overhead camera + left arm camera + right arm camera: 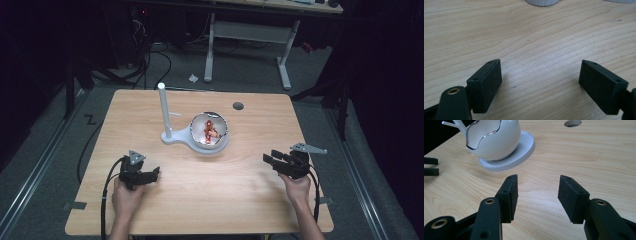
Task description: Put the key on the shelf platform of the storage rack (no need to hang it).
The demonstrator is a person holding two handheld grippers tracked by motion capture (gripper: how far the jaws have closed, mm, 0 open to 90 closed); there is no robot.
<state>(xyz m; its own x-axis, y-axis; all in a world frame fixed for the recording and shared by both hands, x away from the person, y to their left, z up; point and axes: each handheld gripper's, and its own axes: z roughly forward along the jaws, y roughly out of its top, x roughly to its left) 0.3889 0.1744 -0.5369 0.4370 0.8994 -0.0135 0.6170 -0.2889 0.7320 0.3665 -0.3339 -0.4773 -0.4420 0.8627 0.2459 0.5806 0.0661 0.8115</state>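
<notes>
A white egg-shaped bowl [210,131] with a wavy silver rim sits on a round white base [187,138] at the table's middle; red and pale pieces [211,131] lie inside it. A white post [163,110] rises from the same base on the left. My left gripper [154,174] rests low at the front left, open, with bare wood between its pads [486,83]. At the front right my right gripper [272,159] is open too, empty, pointing toward the bowl [492,141]. Its pads [510,196] frame bare tabletop.
The wooden table [200,200] has a round cable hole [238,106] behind the bowl. The left gripper's jaw tips [430,166] show at the left edge of the right gripper view. A white desk frame [247,45] stands on the floor beyond.
</notes>
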